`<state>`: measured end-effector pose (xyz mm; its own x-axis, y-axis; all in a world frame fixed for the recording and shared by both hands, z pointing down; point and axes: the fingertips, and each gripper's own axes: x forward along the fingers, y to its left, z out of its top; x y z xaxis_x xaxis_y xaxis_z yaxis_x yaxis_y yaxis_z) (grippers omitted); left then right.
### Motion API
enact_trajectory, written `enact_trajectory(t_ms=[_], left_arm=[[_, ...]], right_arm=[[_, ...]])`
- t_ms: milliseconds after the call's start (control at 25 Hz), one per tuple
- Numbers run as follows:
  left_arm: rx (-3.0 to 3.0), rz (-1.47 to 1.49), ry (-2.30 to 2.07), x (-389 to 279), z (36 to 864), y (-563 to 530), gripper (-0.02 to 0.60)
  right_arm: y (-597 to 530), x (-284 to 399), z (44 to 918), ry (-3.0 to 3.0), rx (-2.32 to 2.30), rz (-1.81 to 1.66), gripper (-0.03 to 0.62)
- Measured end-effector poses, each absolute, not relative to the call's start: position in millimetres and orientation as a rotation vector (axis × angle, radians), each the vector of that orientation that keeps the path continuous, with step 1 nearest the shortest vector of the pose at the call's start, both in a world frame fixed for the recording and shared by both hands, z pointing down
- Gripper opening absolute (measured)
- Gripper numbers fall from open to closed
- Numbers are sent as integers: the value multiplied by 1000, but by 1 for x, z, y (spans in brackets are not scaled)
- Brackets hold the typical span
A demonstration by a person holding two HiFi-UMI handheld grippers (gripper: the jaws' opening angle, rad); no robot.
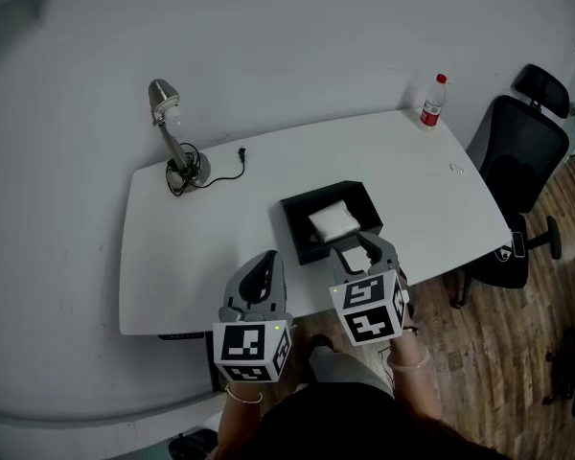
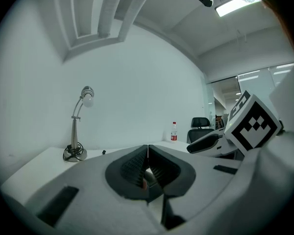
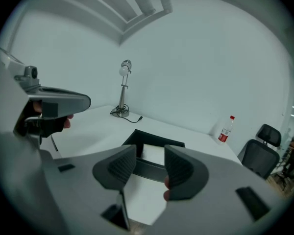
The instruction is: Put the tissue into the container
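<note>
Looks like you're basically done: the tissue (image 1: 333, 220) is lying inside the black container (image 1: 291, 226) mid-table. Your right gripper (image 1: 361, 251) is at its near edge, fingers partly apart, holding nothing. Your left gripper (image 1: 264, 268) is pinched closed and empty too.

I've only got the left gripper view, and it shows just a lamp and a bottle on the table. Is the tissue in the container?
Observer: Yes. In the head view the white tissue lies inside the black container.
Operator: Is the right gripper holding anything?
Observer: No. The right gripper has its jaws apart with nothing between them.
Operator: Where is the container from it?
Observer: Just beyond its jaws, near the middle of the table.
</note>
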<state>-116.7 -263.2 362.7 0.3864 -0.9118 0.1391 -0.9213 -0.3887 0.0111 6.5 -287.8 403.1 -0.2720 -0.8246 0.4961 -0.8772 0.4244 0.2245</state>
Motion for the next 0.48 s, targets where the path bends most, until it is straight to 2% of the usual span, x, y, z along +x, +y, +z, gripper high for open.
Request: enact_trajectory(t_ms=[480], left_arm=[[2546, 137, -1725, -113, 352, -191, 28]], right_arm=[[-222, 8, 377, -2181, 1460, 35, 167]])
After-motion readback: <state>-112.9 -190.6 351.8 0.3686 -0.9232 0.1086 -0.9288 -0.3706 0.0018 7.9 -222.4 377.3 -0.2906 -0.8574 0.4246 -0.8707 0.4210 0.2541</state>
